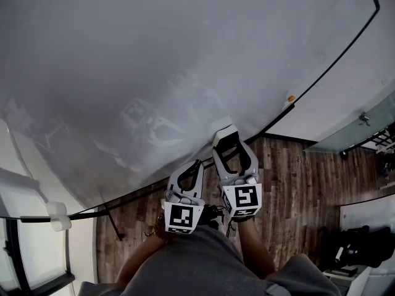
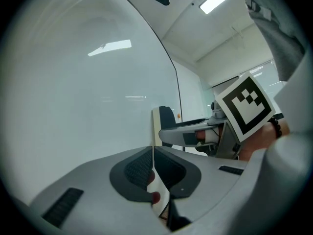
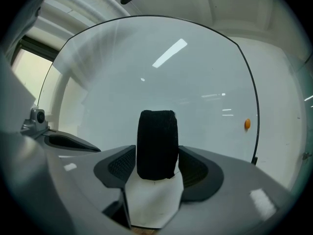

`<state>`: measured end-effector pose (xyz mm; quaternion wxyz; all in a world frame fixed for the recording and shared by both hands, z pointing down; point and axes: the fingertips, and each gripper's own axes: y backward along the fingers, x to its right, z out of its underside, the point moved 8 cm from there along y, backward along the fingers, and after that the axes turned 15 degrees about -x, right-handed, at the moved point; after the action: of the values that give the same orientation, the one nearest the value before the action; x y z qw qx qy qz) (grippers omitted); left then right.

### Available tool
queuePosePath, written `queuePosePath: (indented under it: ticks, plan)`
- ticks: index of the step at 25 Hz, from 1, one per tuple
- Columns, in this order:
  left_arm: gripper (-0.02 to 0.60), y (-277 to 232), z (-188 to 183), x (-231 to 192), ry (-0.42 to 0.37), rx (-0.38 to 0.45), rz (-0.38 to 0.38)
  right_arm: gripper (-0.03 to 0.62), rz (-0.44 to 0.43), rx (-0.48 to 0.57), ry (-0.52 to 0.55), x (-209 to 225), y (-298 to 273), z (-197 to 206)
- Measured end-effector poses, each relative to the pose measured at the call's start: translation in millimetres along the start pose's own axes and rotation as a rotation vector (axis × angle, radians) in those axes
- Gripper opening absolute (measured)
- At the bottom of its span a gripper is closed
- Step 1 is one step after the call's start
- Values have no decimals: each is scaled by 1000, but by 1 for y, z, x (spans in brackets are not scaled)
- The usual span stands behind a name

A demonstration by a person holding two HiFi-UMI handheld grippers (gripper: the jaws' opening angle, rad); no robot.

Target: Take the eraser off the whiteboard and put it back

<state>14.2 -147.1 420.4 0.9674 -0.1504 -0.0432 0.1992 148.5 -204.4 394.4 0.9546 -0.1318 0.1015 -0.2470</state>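
The eraser [image 1: 222,129], a white block with a black felt part, sits against the whiteboard [image 1: 154,54] near its lower edge. My right gripper [image 1: 227,137] reaches level to it. In the right gripper view the eraser [image 3: 156,141] stands upright between the two jaws, which are spread wide beside its sides and do not squeeze it; my right gripper [image 3: 155,156] is open. My left gripper [image 1: 199,164] hovers just to the left, short of the board. In the left gripper view its pads meet with nothing between them, so the left gripper [image 2: 153,153] is shut. The eraser [image 2: 164,117] shows there too.
A small orange magnet [image 1: 291,98] sticks near the board's black frame, to the right of the eraser. Below lies a wooden floor [image 1: 290,171]. A glass panel [image 1: 358,131] and dark objects [image 1: 352,248] are at the right. A white fitting [image 1: 57,216] hangs at the far left.
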Motion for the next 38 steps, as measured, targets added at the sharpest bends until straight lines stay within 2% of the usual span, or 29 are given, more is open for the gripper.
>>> queuePosePath:
  ticks: [24, 38]
  plan:
    - [8, 3, 0, -8, 3, 5, -42, 282, -26, 7, -11, 0, -15, -5]
    - [8, 7, 3, -11, 1, 9, -42, 247, 14, -11, -12, -1, -14, -4]
